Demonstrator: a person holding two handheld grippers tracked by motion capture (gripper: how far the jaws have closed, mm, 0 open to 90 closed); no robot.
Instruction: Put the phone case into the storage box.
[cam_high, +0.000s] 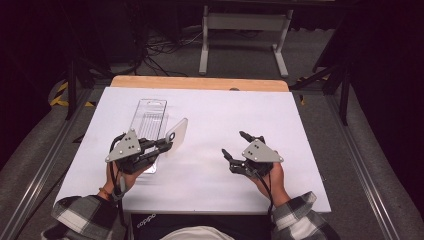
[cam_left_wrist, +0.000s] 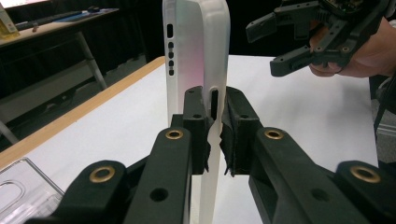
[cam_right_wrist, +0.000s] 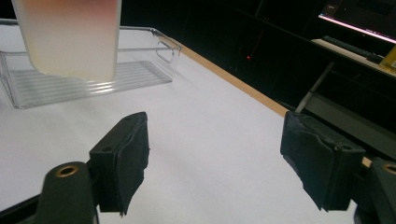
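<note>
A: Why is the phone case (cam_left_wrist: 196, 56) up off the tabletop (cam_high: 225, 115)?
B: Left tongs (cam_left_wrist: 212, 130) are clenched on its edge, holding it on end beside the clear tray (cam_high: 149, 119), so its back faces the right tongs (cam_high: 234, 145).
A: And those?
B: Released, jaws wide, empty, well apart from the case. Likely lined up to take the free end.

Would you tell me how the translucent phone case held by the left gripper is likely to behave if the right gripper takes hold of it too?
The phone case is a thin shell, so it probably flexes and weighs little. It stands straight above the left gripper, so it seems fairly springy, not floppy. Its smooth frosted surface may slip between the open right gripper pads.
</note>
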